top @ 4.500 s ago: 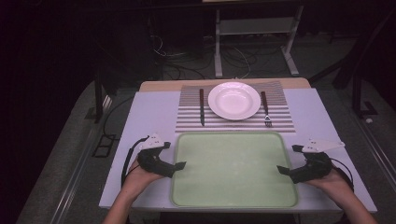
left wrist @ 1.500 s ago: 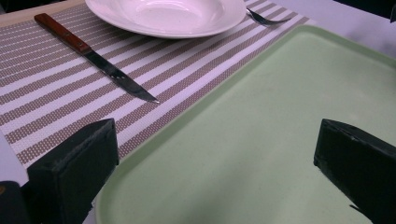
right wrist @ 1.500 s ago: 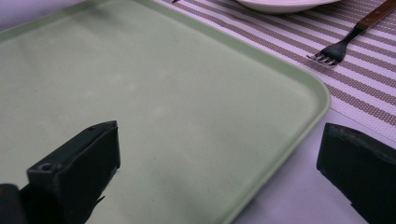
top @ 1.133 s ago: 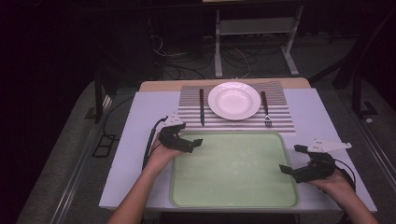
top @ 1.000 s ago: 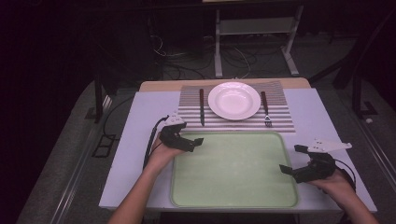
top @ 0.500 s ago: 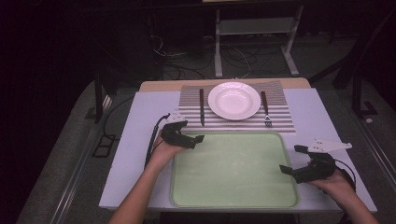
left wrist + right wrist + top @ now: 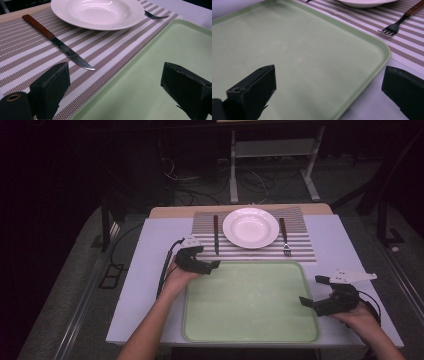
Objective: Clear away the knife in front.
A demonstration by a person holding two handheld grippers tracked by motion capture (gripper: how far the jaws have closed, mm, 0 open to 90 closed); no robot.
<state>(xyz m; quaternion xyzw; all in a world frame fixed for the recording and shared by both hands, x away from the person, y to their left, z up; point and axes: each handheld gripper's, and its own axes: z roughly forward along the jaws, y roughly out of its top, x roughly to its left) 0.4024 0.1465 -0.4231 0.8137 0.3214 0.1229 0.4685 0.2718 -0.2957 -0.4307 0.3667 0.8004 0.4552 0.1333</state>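
My left gripper (image 7: 211, 265) sits at the far-left corner of the green tray (image 7: 250, 335), jaws wide and empty, straddling the tray rim and the striped placemat (image 7: 30, 60). My right gripper (image 7: 306, 302) rests at the tray's right edge, jaws also wide, holding nothing.

Risk, as I judge it: the steak knife (image 7: 58, 43) lies flat on the placemat, left of the white plate (image 7: 250, 227); a low approach could snag the mat's weave or skid the blade toward the plate.

Knife: reddish wooden handle pointing away from me, serrated steel blade, tip toward the tray. A wood-handled fork (image 7: 398, 23) lies on the plate's right.
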